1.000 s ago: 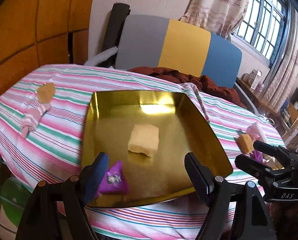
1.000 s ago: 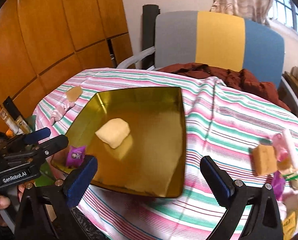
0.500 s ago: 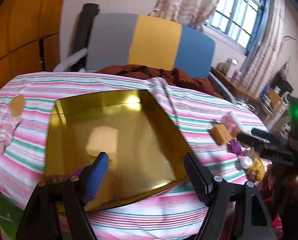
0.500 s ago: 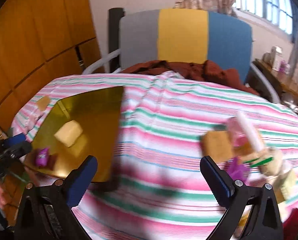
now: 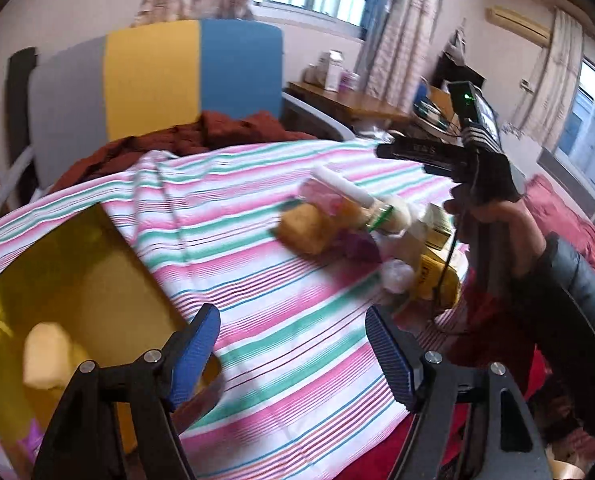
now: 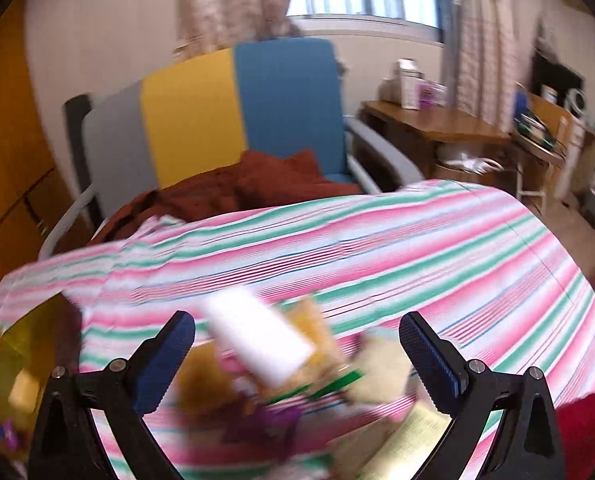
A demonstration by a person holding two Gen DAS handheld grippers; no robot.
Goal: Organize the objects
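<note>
A gold tray (image 5: 77, 280) sits on the striped tablecloth at the left and holds a pale yellow sponge block (image 5: 43, 354); a purple packet (image 5: 33, 440) shows at its near edge. A pile of small items lies at the table's right: a brown block (image 5: 305, 228), a white stick (image 5: 345, 188), a purple packet (image 5: 361, 248), a yellow box (image 5: 437, 276). My left gripper (image 5: 293, 344) is open and empty over the cloth between tray and pile. My right gripper (image 6: 297, 356) is open and empty, hovering over the blurred pile with the white block (image 6: 257, 344) between its fingers.
A grey, yellow and blue chair (image 5: 157, 76) with a dark red garment (image 5: 217, 136) stands behind the table. A wooden desk (image 6: 429, 128) with boxes stands by the window. The table's edge falls away at the right, beside red fabric (image 5: 569, 216).
Both grippers have swung right, away from the tray and towards the pile. The right gripper now hovers over the pile. Both stay open.
</note>
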